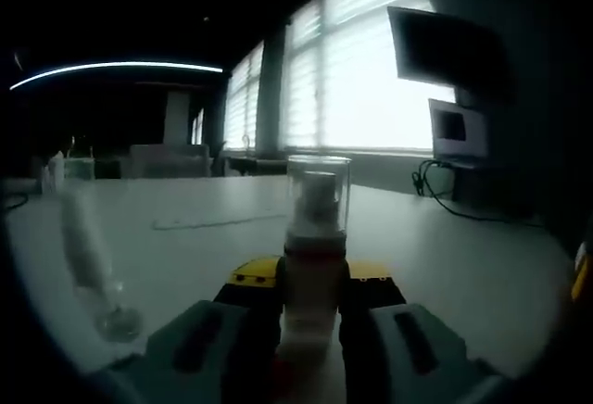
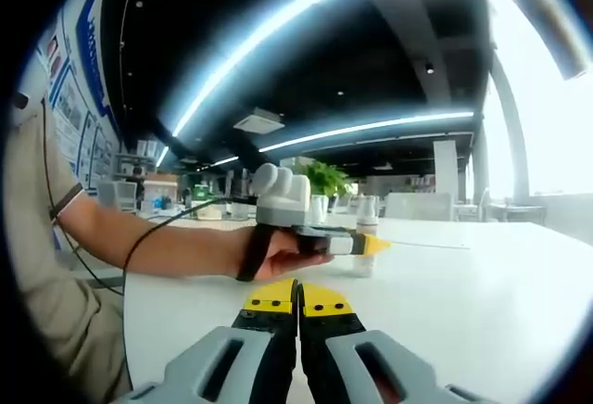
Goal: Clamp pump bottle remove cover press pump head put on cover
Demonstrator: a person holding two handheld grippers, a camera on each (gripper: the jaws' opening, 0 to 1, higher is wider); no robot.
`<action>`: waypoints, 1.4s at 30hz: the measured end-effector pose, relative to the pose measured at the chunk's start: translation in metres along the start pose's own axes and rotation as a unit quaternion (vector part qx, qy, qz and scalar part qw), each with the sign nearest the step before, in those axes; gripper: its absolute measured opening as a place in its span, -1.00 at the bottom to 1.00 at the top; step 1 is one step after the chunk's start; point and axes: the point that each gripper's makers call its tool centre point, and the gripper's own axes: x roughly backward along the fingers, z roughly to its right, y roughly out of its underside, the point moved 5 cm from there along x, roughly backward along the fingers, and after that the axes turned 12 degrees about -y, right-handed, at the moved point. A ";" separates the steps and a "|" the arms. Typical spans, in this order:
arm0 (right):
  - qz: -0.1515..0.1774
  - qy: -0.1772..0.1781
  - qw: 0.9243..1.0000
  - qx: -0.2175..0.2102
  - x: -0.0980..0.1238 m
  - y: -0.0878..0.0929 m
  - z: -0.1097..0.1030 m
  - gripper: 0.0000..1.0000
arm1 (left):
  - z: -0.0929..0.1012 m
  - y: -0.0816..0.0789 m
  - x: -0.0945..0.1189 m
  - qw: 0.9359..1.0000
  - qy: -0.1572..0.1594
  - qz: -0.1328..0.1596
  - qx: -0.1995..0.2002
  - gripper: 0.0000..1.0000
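Gripping the unlabelled pump bottle (image 1: pixel 313 274), the left tool (image 1: pixel 310 325); the right tool (image 2: pixel 297 309) is closed, empty.

The pump bottle (image 1: pixel 310 279) wears a clear glossy plastic cover (image 1: pixel 319 191); the table (image 1: pixel 463 256) looks smooth and matt.

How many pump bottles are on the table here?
1. The bottle, clear cover still on, stands clamped in the left hand-held gripper. It also shows far off in the right gripper view, by the person's hand.
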 end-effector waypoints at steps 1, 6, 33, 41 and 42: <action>0.000 0.000 1.000 0.000 0.000 0.000 0.000 -1.00 | 0.001 0.000 0.000 1.000 0.000 0.001 -0.001 -0.71; 0.000 0.001 1.000 0.000 0.000 0.000 0.000 -1.00 | 0.002 0.000 0.001 1.000 0.001 0.003 -0.015 -0.72; -0.002 0.001 1.000 0.003 0.000 0.000 0.000 -1.00 | 0.001 -0.021 0.023 0.999 0.014 0.027 -0.007 -0.73; -0.003 0.002 1.000 0.004 0.000 0.000 0.001 -1.00 | -0.003 -0.037 0.036 0.999 0.021 0.035 -0.007 -0.73; -0.004 0.002 1.000 0.004 0.000 0.001 0.001 -1.00 | -0.003 -0.039 0.038 0.999 0.022 0.034 -0.005 -0.73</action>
